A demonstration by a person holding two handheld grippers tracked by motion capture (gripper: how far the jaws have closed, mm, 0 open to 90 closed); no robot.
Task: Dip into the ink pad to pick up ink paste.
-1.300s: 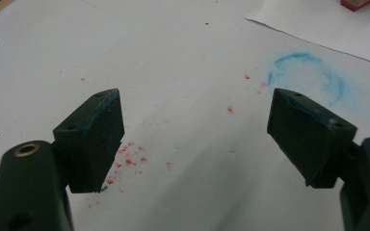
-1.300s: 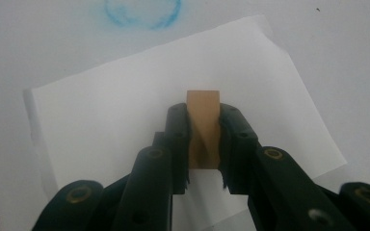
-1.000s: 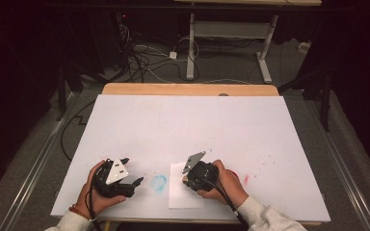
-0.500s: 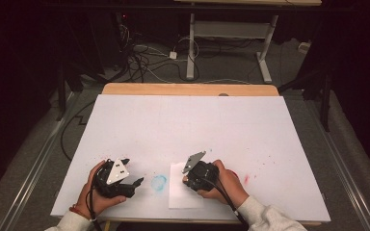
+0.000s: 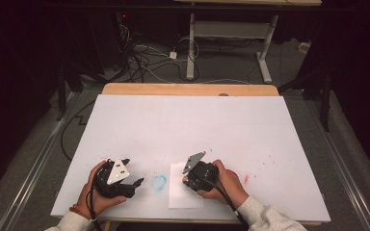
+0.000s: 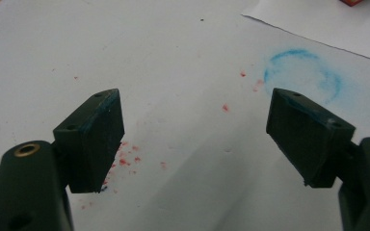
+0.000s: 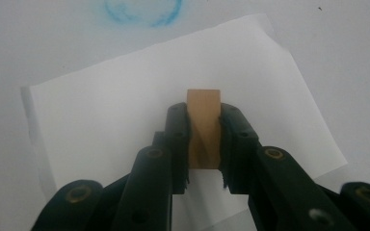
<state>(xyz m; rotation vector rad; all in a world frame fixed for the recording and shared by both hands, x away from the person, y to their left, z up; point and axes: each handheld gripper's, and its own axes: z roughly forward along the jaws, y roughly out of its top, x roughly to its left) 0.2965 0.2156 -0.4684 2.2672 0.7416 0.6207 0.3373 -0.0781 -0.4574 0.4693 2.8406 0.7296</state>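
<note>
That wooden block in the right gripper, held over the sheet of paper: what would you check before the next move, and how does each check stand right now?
1. Wooden block clamped between both pads of the right gripper: ok.
2. Block sits straight in the grip, not skewed: ok.
3. Sheet of paper lies under the block: ok.
4. Paper lies flat: mostly ok, though its far edge looks slightly wavy.
5. Left gripper open, nothing between its pads, away from the paper: ok.
6. Block touching the paper or hovering above it: cannot tell.
</note>
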